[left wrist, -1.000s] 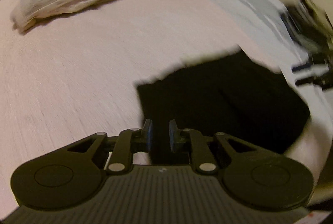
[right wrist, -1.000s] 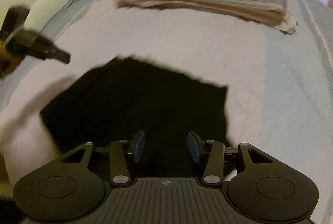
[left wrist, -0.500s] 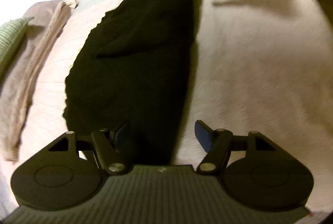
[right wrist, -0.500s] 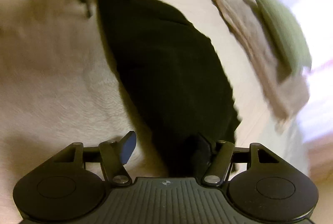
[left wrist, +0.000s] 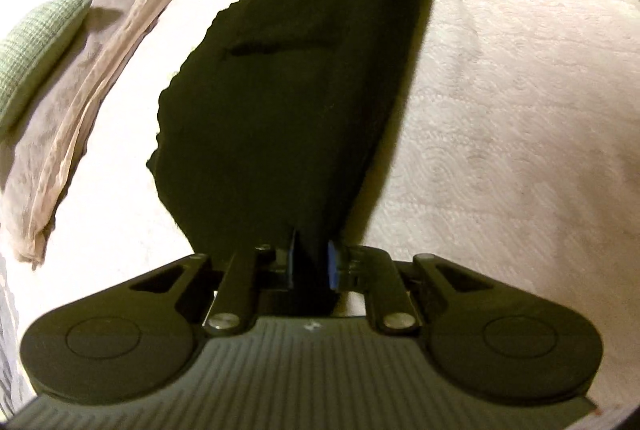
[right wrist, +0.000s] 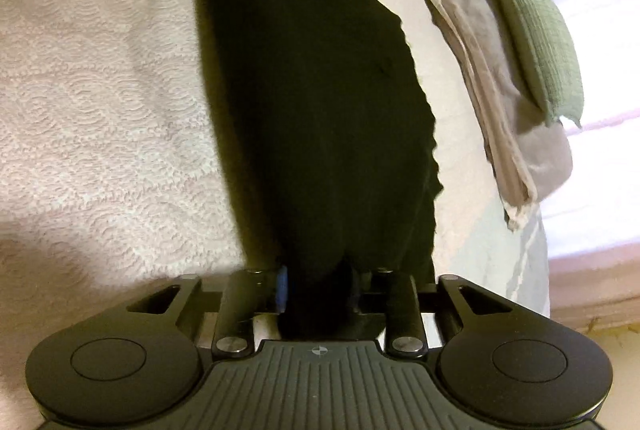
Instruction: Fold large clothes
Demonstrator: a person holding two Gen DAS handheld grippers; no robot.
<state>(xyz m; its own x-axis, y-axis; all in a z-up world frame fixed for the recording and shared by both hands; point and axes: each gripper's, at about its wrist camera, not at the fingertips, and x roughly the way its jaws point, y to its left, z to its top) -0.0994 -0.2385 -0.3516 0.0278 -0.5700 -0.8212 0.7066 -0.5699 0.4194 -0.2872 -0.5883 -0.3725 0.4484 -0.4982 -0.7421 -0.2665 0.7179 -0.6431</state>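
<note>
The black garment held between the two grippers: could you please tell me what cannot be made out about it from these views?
- What kind of black garment it is: dark, almost featureless in both views.
- Right gripper: its right pad is hidden by cloth in the right wrist view.
- Bedspread beneath it: covered.
- Its far end in the right wrist view: cut off by the top edge.

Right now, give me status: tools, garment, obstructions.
Left tool shut on black garment, right tool shut on its other end. Garment stretched between them over the bed. Folded beige blanket and green pillow lie alongside, clear.
</note>
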